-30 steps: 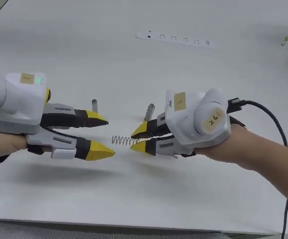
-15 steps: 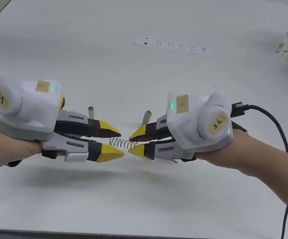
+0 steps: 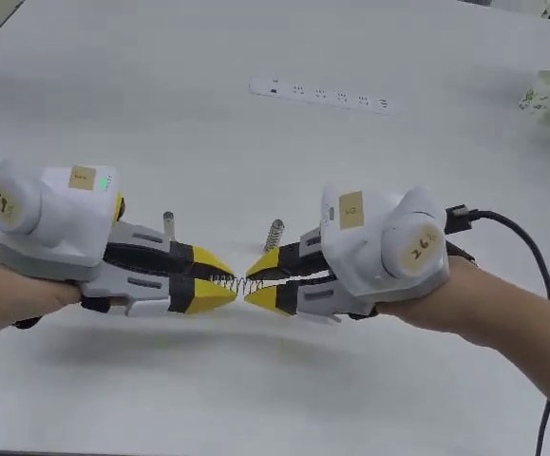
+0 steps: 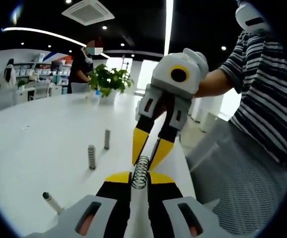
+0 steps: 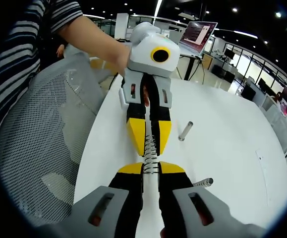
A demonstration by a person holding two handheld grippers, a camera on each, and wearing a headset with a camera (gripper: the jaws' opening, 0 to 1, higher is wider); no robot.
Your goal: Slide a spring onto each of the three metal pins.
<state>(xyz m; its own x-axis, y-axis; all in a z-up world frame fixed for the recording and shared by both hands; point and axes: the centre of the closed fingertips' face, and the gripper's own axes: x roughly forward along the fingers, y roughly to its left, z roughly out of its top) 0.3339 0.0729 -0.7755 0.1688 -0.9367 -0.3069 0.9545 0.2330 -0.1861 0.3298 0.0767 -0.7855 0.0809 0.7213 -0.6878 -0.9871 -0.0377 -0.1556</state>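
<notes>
A small coil spring (image 3: 241, 282) hangs level between the two grippers, just above the white table (image 3: 256, 380). My left gripper (image 3: 219, 283) is shut on one end and my right gripper (image 3: 260, 282) is shut on the other, yellow tips nearly touching. Behind them stand a bare metal pin (image 3: 168, 224) and a pin wearing a spring (image 3: 274, 234). In the left gripper view the held spring (image 4: 141, 171) sits between my left gripper (image 4: 140, 178) tips, with the sprung pin (image 4: 91, 156) and two bare pins (image 4: 106, 139) (image 4: 51, 201) to the left. The right gripper view shows the spring (image 5: 150, 151) running from my right gripper (image 5: 151, 169) to the left one.
A white power strip (image 3: 331, 95) lies at the back of the table. A pale crumpled object (image 3: 545, 93) sits at the far right. A black cable (image 3: 521, 247) trails from the right gripper. The table's front edge runs along the bottom of the head view.
The left gripper moved right toward the spring held by the right gripper, and its jaws went from open to shut on the spring's free end.
</notes>
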